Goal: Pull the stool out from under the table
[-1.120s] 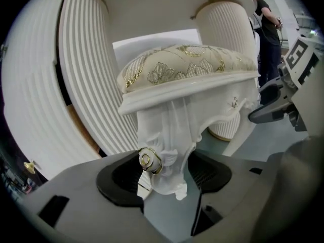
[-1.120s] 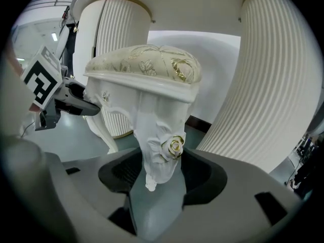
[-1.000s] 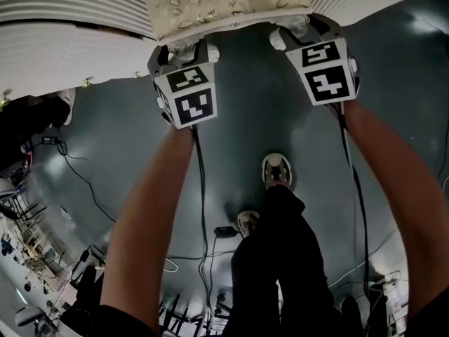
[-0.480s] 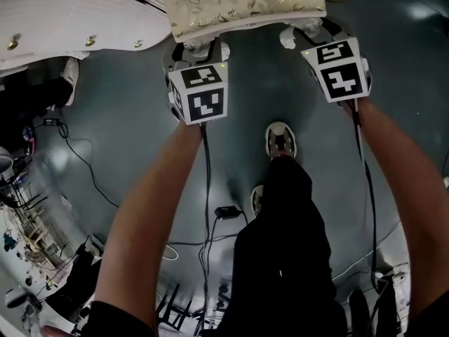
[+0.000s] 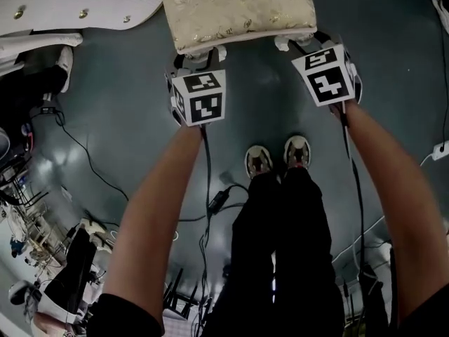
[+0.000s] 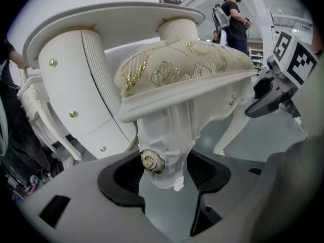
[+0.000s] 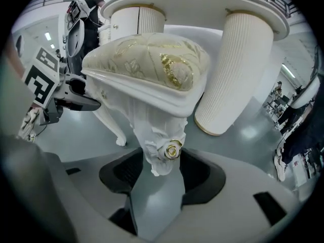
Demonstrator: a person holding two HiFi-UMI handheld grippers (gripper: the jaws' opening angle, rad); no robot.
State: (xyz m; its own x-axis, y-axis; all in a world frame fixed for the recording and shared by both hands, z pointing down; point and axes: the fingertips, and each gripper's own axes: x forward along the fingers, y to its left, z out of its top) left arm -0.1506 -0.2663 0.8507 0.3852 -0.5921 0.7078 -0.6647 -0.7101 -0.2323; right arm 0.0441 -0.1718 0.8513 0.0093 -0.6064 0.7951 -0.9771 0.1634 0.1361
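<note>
The white stool point(image 5: 238, 9), with a cream and gold cushion, stands on the grey floor at the top of the head view, out from under the white table point(image 5: 70, 5). My left gripper point(image 5: 196, 53) is shut on the stool's near left carved leg point(image 6: 164, 151), whose gold rosette lies between the pads. On the near right leg point(image 7: 162, 151) my right gripper point(image 5: 309, 42) is shut in the same way. In the left gripper view the table's fluted pedestal point(image 6: 76, 85) rises just behind the stool point(image 6: 182, 70). The right gripper view shows another pedestal point(image 7: 238, 70) behind the cushion point(image 7: 152, 59).
The person's two shoes point(image 5: 258, 161) stand side by side just behind the grippers. Black cables point(image 5: 210, 202) run across the floor between the arms, and a white power strip point(image 5: 440, 148) lies at the right edge. Stands and clutter fill the lower left. A person point(image 6: 235, 14) stands far behind.
The stool has slid out from under the table with both grippers on its legs. The table has fallen back to the upper left, and the feet have stepped back side by side.
</note>
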